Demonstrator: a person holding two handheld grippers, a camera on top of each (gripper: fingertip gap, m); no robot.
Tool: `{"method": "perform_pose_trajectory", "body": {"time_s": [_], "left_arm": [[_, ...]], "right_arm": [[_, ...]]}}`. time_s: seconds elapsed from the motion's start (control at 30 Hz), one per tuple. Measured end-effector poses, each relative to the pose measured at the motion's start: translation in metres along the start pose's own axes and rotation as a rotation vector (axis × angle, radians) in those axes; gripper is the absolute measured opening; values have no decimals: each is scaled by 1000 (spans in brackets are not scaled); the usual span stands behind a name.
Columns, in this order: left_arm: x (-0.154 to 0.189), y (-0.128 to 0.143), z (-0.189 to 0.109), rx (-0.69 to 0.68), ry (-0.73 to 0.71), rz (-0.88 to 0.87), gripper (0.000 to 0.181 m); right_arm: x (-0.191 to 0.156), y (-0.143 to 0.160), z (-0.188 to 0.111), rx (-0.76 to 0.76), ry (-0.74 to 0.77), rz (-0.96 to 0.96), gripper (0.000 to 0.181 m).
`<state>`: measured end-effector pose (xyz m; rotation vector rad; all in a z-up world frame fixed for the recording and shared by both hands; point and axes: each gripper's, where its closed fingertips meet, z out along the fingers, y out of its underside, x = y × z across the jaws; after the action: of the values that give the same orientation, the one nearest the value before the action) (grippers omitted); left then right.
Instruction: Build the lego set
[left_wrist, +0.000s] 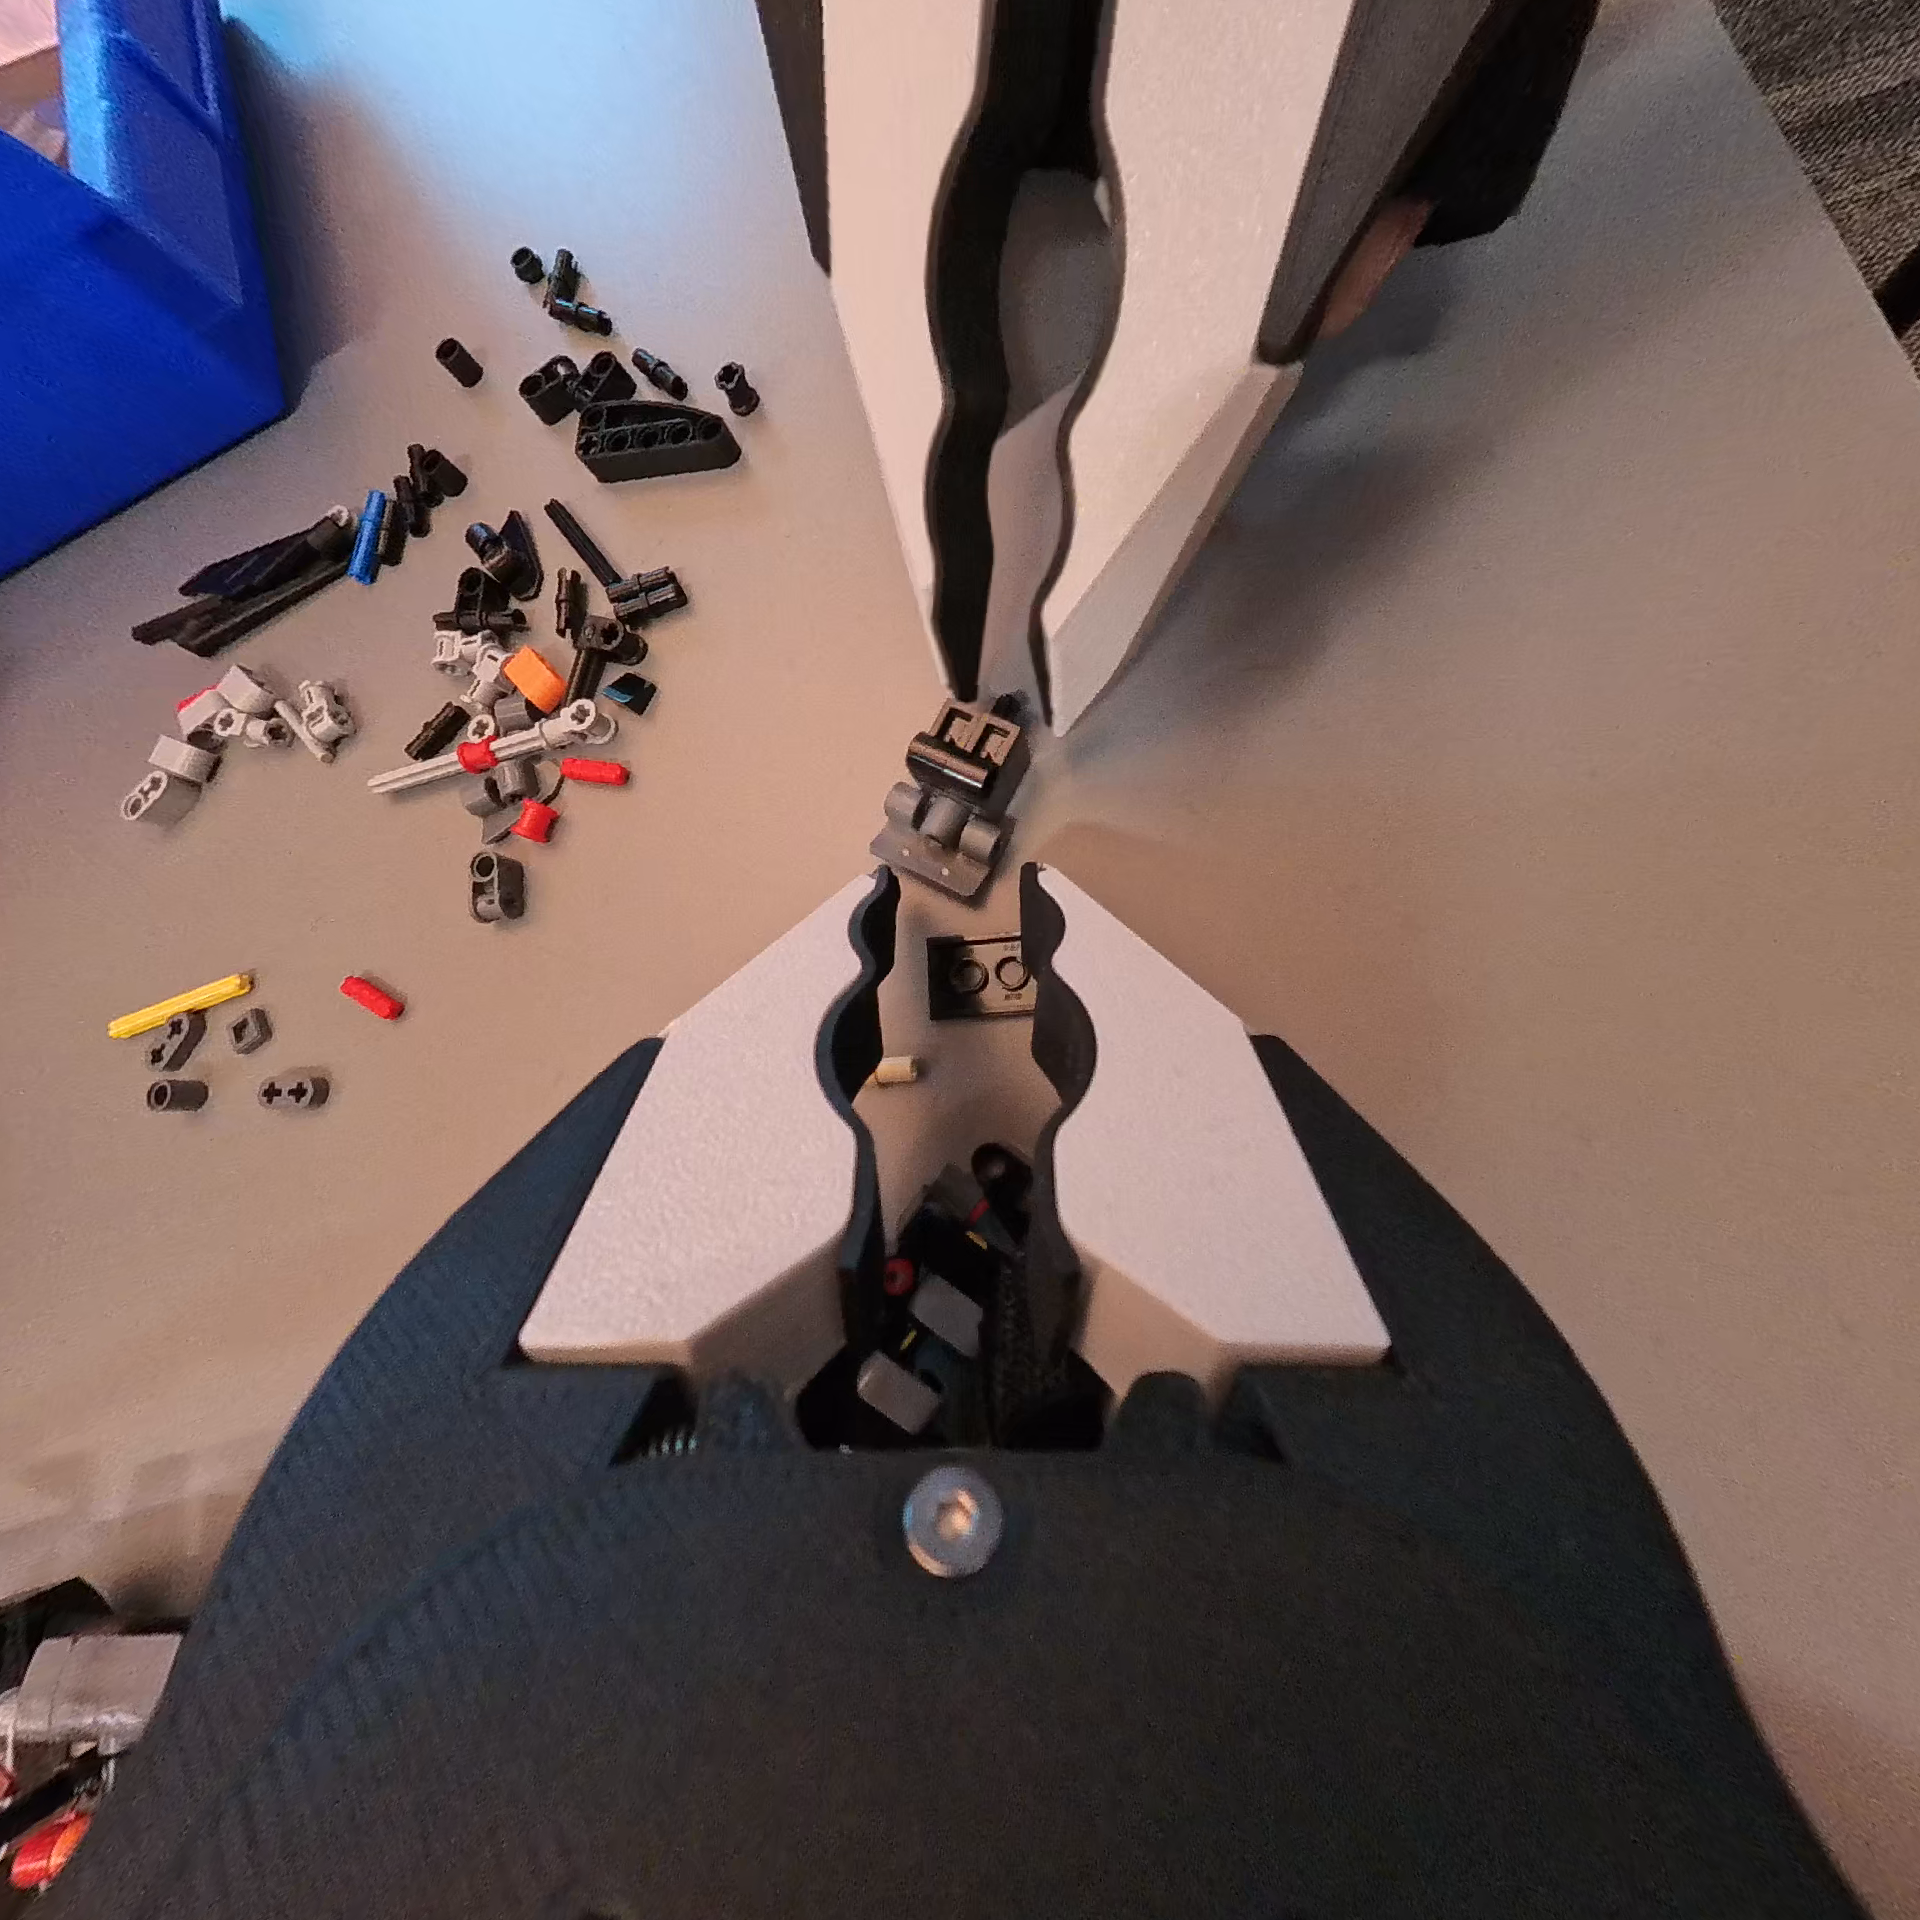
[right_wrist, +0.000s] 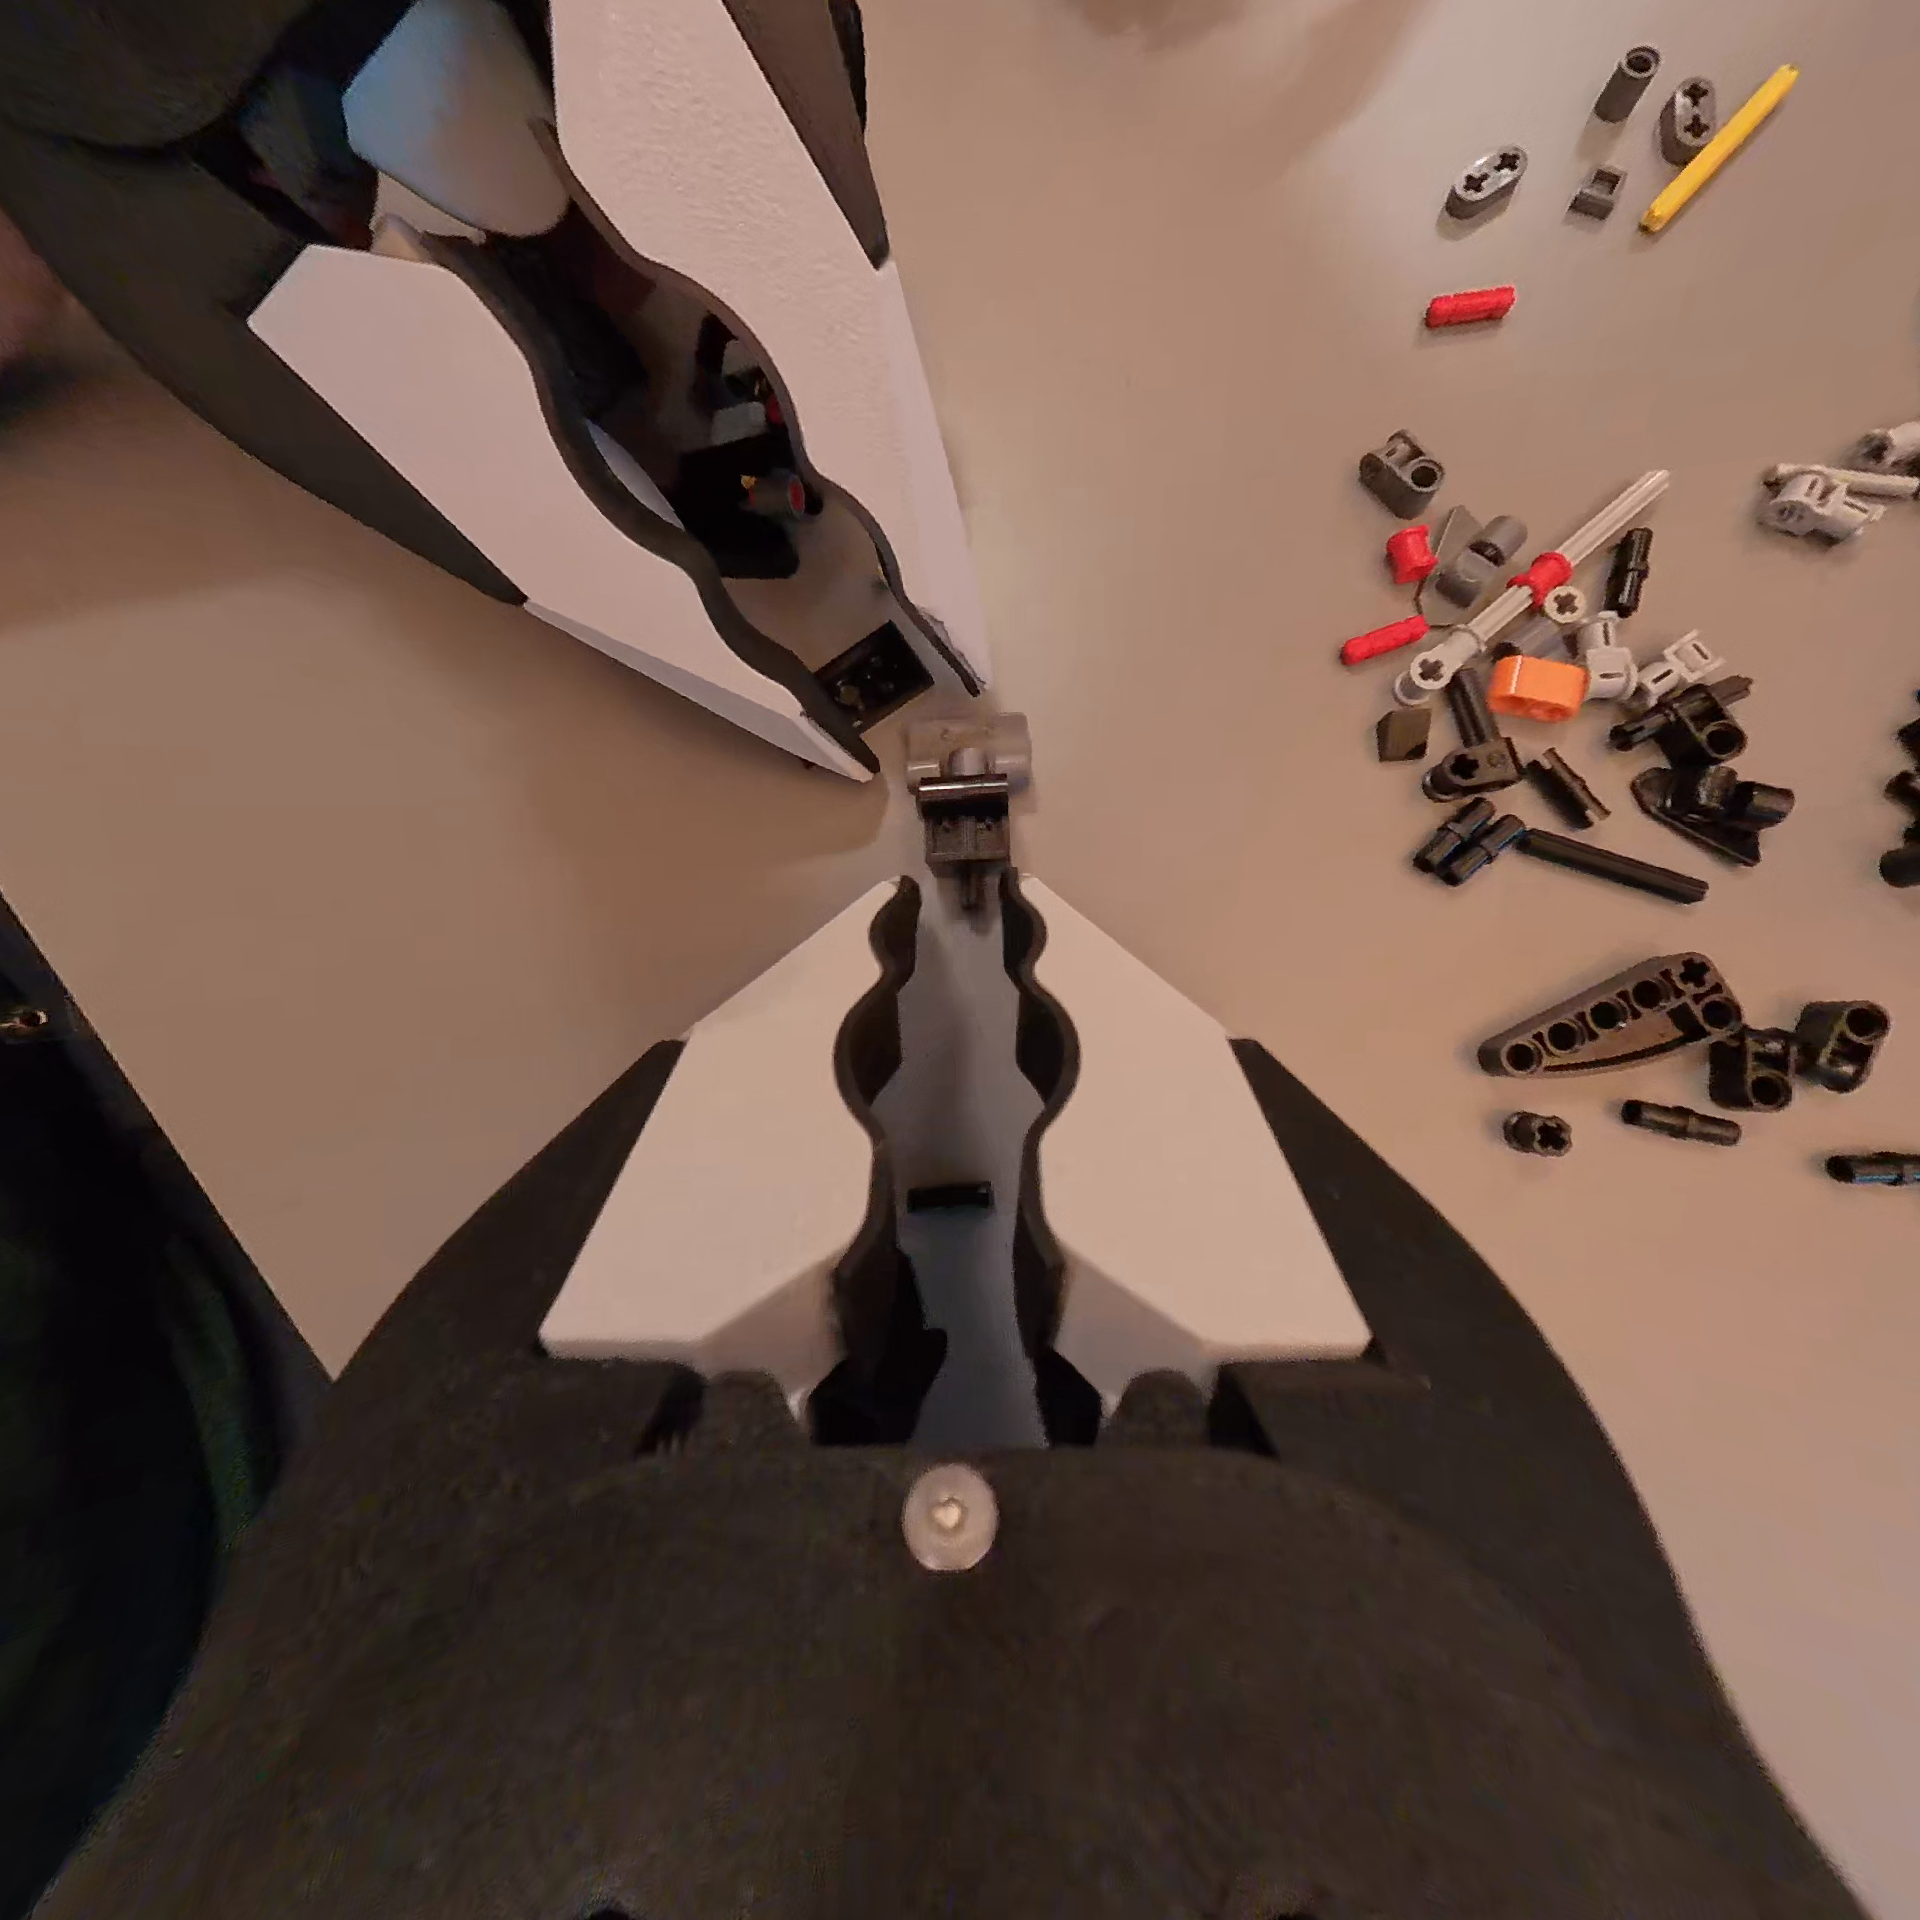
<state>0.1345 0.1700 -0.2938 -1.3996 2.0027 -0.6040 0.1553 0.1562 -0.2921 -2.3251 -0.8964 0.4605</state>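
A small hinge assembly, a black clip piece joined to a grey hinge piece (left_wrist: 951, 800) (right_wrist: 964, 795), lies on the beige table between the two grippers. My right gripper (right_wrist: 964, 883) is narrowly open; the assembly's thin black stub sits between its tips without touching the pads. It shows from above in the left wrist view (left_wrist: 1006, 704). My left gripper (left_wrist: 956, 883) is open just short of the grey piece. A black plate (left_wrist: 971, 977) (right_wrist: 871, 677) lies between its fingers, with a gap to the left finger. A partly built dark model (left_wrist: 935, 1299) shows deeper between the left fingers.
A pile of loose black, grey, red and orange parts (left_wrist: 499, 665) (right_wrist: 1558, 665) lies to one side, with a yellow axle (left_wrist: 177, 1006) (right_wrist: 1720, 145). A blue bin (left_wrist: 104, 343) stands far left. A small cream pin (left_wrist: 896, 1072) and a black pin (right_wrist: 948, 1197) lie under the grippers. The grippers are tip to tip, or close to it. About 6 centimetres separates my right fingertips from the black pin (right_wrist: 948, 1197).
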Motion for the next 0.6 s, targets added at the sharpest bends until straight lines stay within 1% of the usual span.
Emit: {"method": "perform_pose_trajectory", "body": {"time_s": [0.27, 0.6], "left_arm": [[-1, 1, 0, -4, -4, 0, 21], [5, -5, 3, 12, 11, 20, 16]], "right_arm": [[2, 7, -6, 9, -25, 13, 34], [-13, 3, 2, 13, -60, -42, 35]]}}
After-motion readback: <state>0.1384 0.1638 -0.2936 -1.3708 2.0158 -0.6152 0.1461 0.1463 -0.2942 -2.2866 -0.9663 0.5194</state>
